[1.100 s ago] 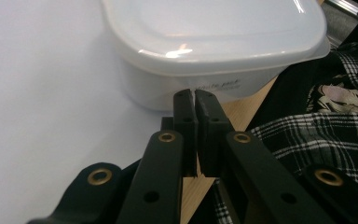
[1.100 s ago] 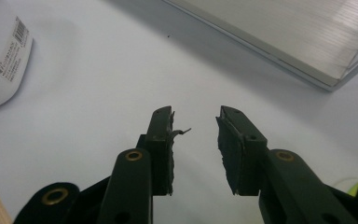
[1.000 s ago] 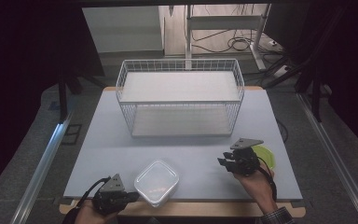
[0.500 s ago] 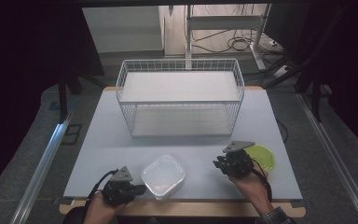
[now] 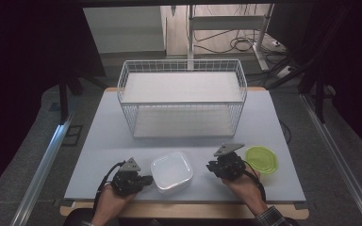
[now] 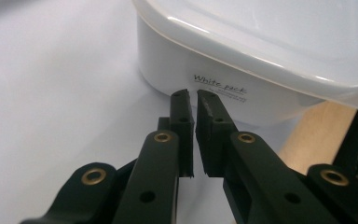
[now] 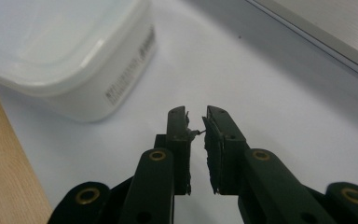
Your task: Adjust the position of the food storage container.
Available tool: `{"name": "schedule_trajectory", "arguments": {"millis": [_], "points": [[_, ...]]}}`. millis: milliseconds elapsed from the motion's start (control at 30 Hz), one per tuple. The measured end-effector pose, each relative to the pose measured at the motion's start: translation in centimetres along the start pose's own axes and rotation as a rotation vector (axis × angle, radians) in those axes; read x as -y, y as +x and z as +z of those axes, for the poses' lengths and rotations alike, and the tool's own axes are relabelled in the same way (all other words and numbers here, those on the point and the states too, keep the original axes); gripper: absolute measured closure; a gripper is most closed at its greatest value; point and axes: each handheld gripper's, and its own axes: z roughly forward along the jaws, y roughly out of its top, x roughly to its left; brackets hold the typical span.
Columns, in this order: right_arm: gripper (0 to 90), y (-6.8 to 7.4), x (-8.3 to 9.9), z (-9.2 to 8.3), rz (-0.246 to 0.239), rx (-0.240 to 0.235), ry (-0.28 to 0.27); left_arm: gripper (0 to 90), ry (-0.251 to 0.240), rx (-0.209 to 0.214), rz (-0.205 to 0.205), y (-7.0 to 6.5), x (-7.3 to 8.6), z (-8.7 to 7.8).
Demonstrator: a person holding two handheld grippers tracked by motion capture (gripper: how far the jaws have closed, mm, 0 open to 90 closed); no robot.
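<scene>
Container, white plastic with its lid on, is sitting on the table at the near edge, in front of the wire basket and well apart from it; left gripper is pressing in at the container's left wall, jaws together with nothing between them, tips touching or almost touching the wall just below the printed label; right gripper is waiting just right of the container, jaws having just been closing on empty air, now nearly together with a thin gap; green lid is lying right of the container, beyond the right gripper. Judgement: step in hand is nudging the container sideways; next move is calling for a steady push low on the wall, or a reopening of the jaws before any grasp.
</scene>
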Motion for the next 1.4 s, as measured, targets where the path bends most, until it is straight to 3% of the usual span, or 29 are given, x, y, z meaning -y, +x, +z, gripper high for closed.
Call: {"name": "schedule_trajectory", "arguments": {"millis": [200, 400, 967, 1100, 1233, 1400], "points": [[79.3, 0.6, -0.7, 1.2, -0.024, -0.011, 0.003, 85.3, -0.009, -0.008, 0.021, 0.4, -1.5, 1.3], [78.6, 0.6, -0.9, 1.8, -0.018, -0.012, -0.009, 84.9, -0.021, -0.013, 0.032, 0.6, -2.4, 2.1], [78.1, -0.2, 0.0, 1.0, 0.027, -0.007, -0.012, 83.9, -0.045, -0.014, 0.045, 0.7, -4.0, 3.7], [76.2, -0.1, 0.0, 0.8, 0.023, -0.005, -0.016, 78.1, -0.064, -0.006, 0.043, 0.7, -4.0, 3.1], [71.0, -0.3, 0.3, 0.3, 0.002, 0.029, -0.029, 64.4, -0.087, -0.015, 0.042, 0.6, -3.9, 2.2], [58.7, -1.1, 0.8, -0.4, 0.027, 0.043, -0.057, 46.5, -0.104, -0.067, 0.067, 0.1, -3.4, 1.2]]}}
